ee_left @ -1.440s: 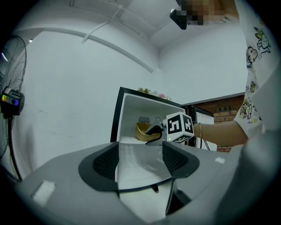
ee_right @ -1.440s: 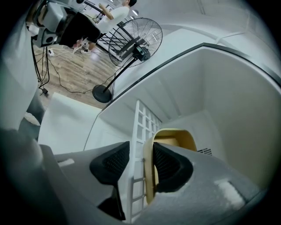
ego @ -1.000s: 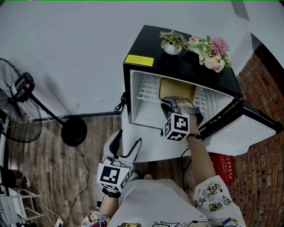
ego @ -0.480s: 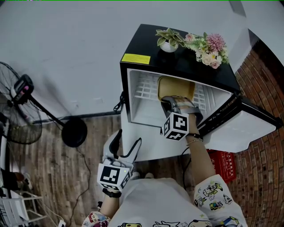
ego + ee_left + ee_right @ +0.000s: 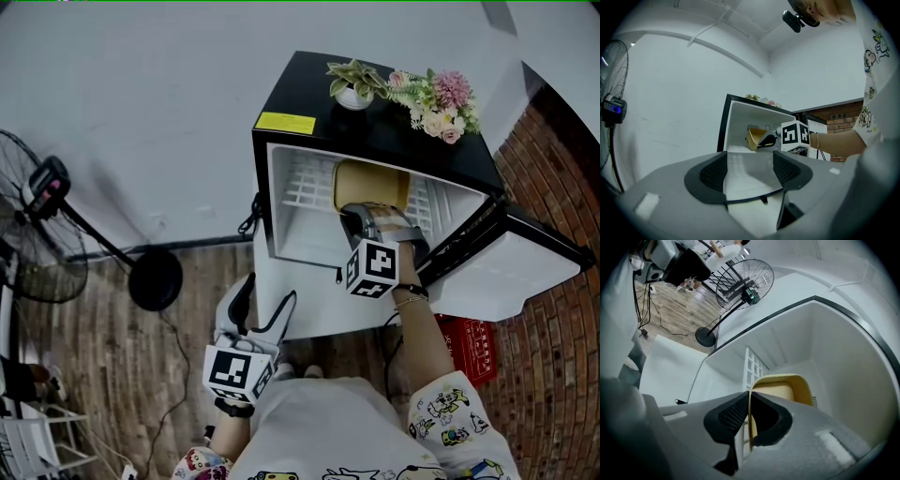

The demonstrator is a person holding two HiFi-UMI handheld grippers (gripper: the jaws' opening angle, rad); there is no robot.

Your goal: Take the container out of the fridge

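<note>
A tan open container (image 5: pixel 370 185) sits on the white wire shelf (image 5: pixel 305 187) inside the black mini fridge (image 5: pixel 375 131), whose door (image 5: pixel 511 272) hangs open to the right. My right gripper (image 5: pixel 361 220) reaches into the fridge. In the right gripper view the container's (image 5: pixel 780 390) thin near rim lies between the pads of that gripper (image 5: pixel 750 401); the jaws are closing and pinch the rim. My left gripper (image 5: pixel 258 314) hangs open and empty below the fridge front. In the left gripper view those jaws (image 5: pixel 749 171) stand wide, with the container (image 5: pixel 754 138) far ahead.
A potted plant (image 5: pixel 352 84) and a flower bunch (image 5: pixel 436 103) stand on the fridge top. The fridge rests on a white stand (image 5: pixel 295 305). A floor fan (image 5: pixel 56 225) stands at the left and a red crate (image 5: pixel 469 347) lies under the door.
The right gripper stays at the container's front rim inside the fridge. The left gripper has shifted only slightly. The head view has drifted a little.
</note>
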